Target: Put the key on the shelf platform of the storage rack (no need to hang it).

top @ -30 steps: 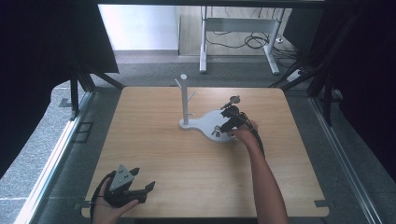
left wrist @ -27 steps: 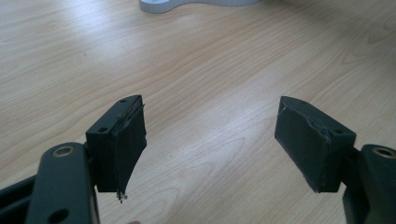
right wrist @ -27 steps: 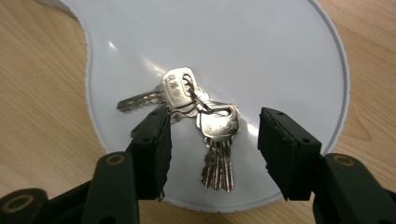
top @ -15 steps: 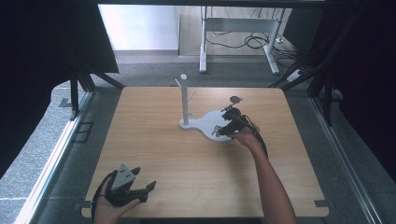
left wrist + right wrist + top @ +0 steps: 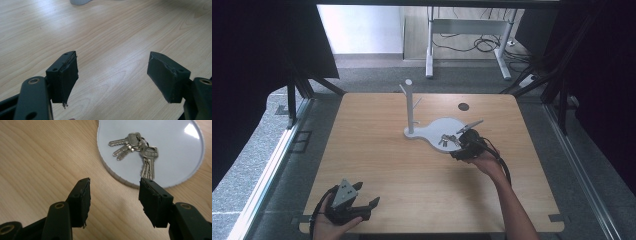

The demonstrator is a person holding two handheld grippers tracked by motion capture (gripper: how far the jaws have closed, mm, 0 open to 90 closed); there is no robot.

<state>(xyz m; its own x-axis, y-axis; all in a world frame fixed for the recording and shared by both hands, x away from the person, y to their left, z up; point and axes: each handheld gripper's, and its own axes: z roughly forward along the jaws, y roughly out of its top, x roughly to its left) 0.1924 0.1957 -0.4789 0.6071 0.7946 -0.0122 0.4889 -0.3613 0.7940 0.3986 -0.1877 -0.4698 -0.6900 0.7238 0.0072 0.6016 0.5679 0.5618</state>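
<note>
bunch of keys [image 5: 136,147] lying on the white stand base [image 5: 175,157] near bench middle, just ahead of right tool [image 5: 113,195], jaws apart and empty. best to ease forward, straddle the ring, close squarely. left tool [image 5: 112,75] open, idle at near-left bench corner.

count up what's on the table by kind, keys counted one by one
keys: 5, on one ring
white stand: 1
grippers: 2, left gripper and right gripper
total: 8
</note>
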